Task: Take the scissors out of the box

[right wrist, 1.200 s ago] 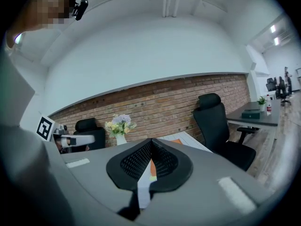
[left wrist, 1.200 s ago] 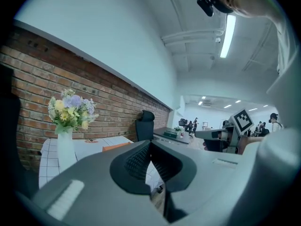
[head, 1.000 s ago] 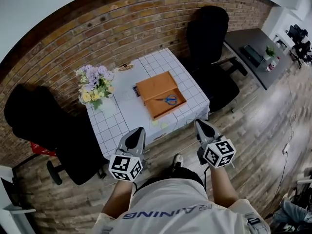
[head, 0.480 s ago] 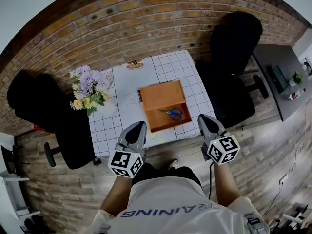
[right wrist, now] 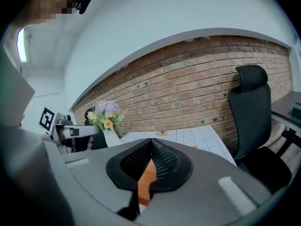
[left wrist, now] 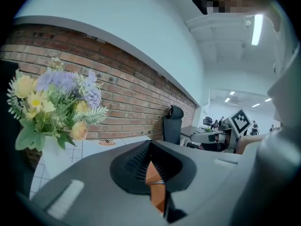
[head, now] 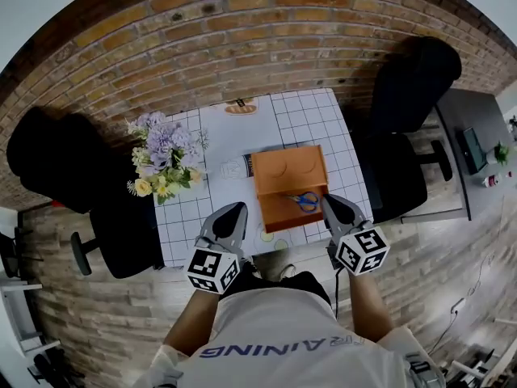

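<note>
An open orange wooden box [head: 284, 172] stands on the white grid-patterned table [head: 295, 118]. Blue-handled scissors [head: 306, 201] lie inside it, near its front right corner. My left gripper [head: 235, 210] hovers over the table's near edge, left of the box, with its jaws shut and empty. My right gripper [head: 329, 202] is at the box's front right corner, just right of the scissors, also shut and empty. In the left gripper view the jaws [left wrist: 150, 145] meet at their tips, and the box [left wrist: 155, 179] shows below them. The right gripper view shows the same [right wrist: 151, 141].
A vase of purple and yellow flowers [head: 162, 154] stands on the table's left side. A small brown item [head: 241, 107] lies at the far edge. Black office chairs stand left [head: 60, 172] and right [head: 408, 95] of the table. A brick wall [head: 242, 31] runs behind it.
The table has drawn nearer in the head view. Both grippers have moved forward and now reach its near edge, the right one beside the box. Both stayed shut.
</note>
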The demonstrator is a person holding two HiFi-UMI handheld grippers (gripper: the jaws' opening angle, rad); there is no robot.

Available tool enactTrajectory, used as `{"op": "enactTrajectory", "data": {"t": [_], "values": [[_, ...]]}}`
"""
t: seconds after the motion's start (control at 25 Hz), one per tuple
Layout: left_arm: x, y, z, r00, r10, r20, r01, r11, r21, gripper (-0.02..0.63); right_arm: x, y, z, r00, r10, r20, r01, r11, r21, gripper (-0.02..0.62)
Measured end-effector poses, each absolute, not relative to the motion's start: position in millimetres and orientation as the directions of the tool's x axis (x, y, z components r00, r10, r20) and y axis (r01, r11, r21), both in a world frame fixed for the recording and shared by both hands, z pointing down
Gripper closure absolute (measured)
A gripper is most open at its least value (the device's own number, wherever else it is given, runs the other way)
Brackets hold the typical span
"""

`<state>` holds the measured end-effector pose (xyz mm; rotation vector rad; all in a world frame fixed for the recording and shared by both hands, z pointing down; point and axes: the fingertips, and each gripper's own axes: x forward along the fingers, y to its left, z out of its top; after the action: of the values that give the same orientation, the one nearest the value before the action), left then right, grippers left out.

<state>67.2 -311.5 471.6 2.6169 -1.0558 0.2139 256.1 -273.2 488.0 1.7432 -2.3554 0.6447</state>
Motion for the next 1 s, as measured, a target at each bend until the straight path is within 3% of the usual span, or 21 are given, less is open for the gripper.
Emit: {"op": "enactTrajectory", "data": {"t": [0.24,0.52,0.76,1.0], "values": [[56.6,-342.8,477.1,0.754,-0.612,0.238,-0.655,-0.723,0.218,0.607,244.7,-299.5,485.5,-0.264,-0.877,0.4,-0.962,0.211,-0.172,0.58],[59.9,-346.0,492.8,0.727,-0.627,0.28,-0.685,-0.686,0.246,0.607,253.4,-313.2,516.4,-0.316,-0.806,0.501,-0.949,0.272,-0.161,0.577],[77.0,-343.1,501.4,0.687,-0.657,0.312,-0.727,-0.628,0.277,0.607,252.1,-302.3,566.1,-0.38,-0.576,0.723,-0.869,0.49,-0.066,0.487],[82.5,-338.1,513.7,0.626,-0.695,0.354,-0.78,-0.563,0.274,0.607,252.6,-289.1,634.2,-0.313,-0.313,0.897,-0.759,0.65,-0.038,0.446]]}}
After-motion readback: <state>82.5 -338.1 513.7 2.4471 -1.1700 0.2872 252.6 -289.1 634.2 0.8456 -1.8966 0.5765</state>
